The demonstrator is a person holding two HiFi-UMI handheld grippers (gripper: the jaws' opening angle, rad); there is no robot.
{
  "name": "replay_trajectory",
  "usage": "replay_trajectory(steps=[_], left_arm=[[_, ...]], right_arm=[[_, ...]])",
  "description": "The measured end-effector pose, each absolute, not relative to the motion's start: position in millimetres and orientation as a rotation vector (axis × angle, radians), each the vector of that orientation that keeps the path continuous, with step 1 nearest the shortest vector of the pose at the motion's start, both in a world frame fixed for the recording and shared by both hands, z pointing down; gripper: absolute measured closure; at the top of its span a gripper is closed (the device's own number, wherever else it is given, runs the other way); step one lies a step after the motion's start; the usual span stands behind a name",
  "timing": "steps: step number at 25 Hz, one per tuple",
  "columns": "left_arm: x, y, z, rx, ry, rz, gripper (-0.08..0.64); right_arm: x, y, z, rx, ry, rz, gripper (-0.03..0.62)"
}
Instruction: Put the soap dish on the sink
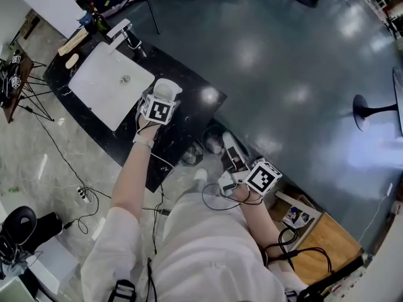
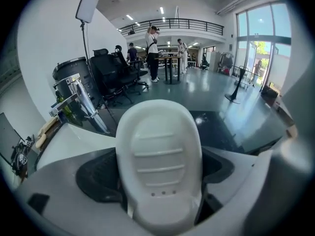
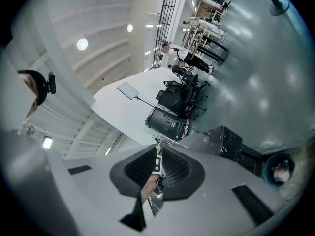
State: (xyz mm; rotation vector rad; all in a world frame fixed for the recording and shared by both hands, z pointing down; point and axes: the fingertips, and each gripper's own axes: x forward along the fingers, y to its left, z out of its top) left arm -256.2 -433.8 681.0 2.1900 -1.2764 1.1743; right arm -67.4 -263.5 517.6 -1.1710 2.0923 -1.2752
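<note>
Counter (image 1: pixel 195 96): black, speckled.
Sink (image 1: pixel 107 83): white rectangular basin set in the counter.
Left gripper (image 2: pixel 158 173): jaws clamped on the soap dish, over the counter beside the sink.
Right gripper (image 3: pixel 157 173): jaws together, empty, well apart from the counter.
Soap dish (image 2: pixel 157 151): white, oval, ribbed.

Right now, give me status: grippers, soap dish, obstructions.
Left gripper shut on white oval ribbed soap dish, over black countertop beside white rectangular sink. Right gripper shut, empty, held low. No obstruction seen.
</note>
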Motion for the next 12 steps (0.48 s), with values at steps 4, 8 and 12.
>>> replay_trajectory(steps=[4,8,12], left_arm=[[-259,-442,692,2.186,-1.260,1.241,0.083],[-256,-444,701,2.178,-1.228,1.281,0.083],[-253,-443,706,2.165,-1.199,1.288,0.083]], right_arm=[[-67,-262,522,-1.191,2.076,-1.288,0.543],[-64,-263,523,-1.202,2.075,-1.285,0.543],[-57,-260,527,-1.221,2.056,-1.295,0.543]])
